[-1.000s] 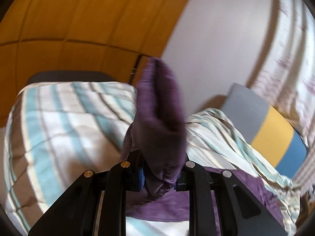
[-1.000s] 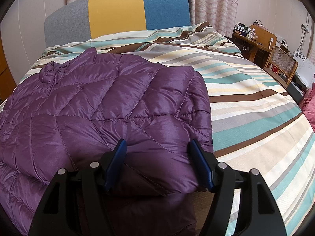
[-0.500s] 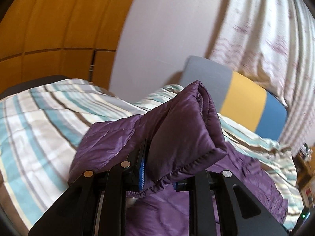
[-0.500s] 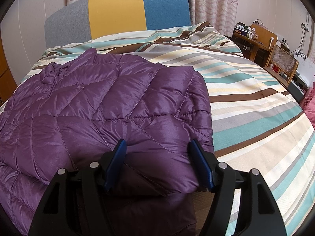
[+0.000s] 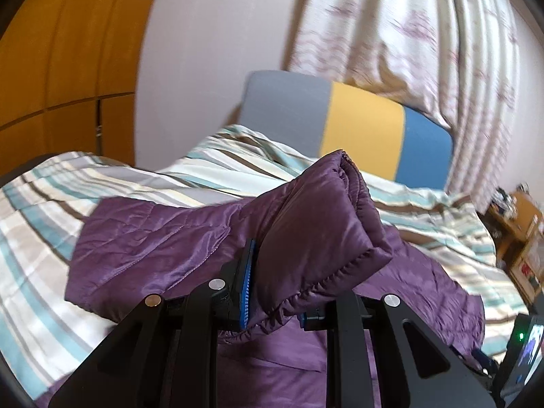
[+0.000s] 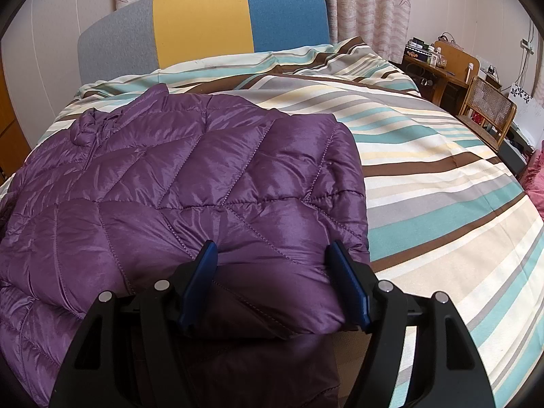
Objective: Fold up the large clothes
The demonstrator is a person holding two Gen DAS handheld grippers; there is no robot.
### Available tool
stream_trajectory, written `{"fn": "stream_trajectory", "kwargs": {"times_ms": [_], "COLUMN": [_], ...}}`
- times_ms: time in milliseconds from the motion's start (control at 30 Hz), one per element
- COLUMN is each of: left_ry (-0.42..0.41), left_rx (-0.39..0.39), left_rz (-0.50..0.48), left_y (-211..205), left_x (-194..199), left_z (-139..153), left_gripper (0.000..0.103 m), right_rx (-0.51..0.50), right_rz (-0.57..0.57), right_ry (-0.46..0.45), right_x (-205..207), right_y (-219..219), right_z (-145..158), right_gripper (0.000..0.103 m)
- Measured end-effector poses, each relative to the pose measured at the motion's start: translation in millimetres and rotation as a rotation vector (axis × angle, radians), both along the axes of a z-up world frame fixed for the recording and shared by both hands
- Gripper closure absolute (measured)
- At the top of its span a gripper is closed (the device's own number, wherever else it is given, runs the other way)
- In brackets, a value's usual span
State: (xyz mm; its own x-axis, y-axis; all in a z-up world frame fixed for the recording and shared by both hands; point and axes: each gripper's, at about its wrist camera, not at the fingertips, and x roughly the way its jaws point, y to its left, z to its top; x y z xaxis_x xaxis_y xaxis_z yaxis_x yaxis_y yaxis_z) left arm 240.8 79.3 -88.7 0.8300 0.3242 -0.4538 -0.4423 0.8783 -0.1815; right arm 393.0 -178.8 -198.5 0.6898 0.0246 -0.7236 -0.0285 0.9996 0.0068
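A purple quilted jacket (image 6: 204, 176) lies spread on the striped bed cover (image 6: 442, 170), collar toward the headboard. My right gripper (image 6: 275, 272) sits at the jacket's near folded edge. Its blue pads stand wide apart and press into the puffy fold that fills the gap between them. In the left wrist view my left gripper (image 5: 282, 292) is shut on the sleeve cuff (image 5: 323, 238). It holds the sleeve raised over the jacket body (image 5: 425, 299). The cuff covers the right-hand pad.
A grey, yellow and blue headboard (image 6: 204, 23) stands at the far end of the bed, with curtains (image 5: 408, 34) behind it. A wooden desk (image 6: 442, 68) and a cane chair (image 6: 489, 108) stand to the right. An orange wooden wardrobe (image 5: 68, 68) stands on the left.
My left gripper has swung across with the sleeve, from over the bare bed cover to above the jacket body, and the sleeve has tipped from upright to slanted. The right gripper has not moved.
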Motion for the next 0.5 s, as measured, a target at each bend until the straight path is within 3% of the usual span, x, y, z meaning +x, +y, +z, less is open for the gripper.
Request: {"fn": "stream_trajectory", "kwargs": {"times_ms": [233, 500], "left_ry": [0.059, 0.127], "left_rx": [0.044, 0.076], "left_rz": [-0.164, -0.280], "left_y": [-46, -82], "left_x": [30, 50], "left_z": [-13, -32], "left_gripper": [0.083, 0.083], "right_rx": [0.003, 0.003], "right_rz": [0.001, 0.001], "right_ry": [0.000, 0.000], "right_x": [0, 0], "right_y": [0, 2], "right_z": [0, 0], "right_gripper": [0.034, 0.033]}}
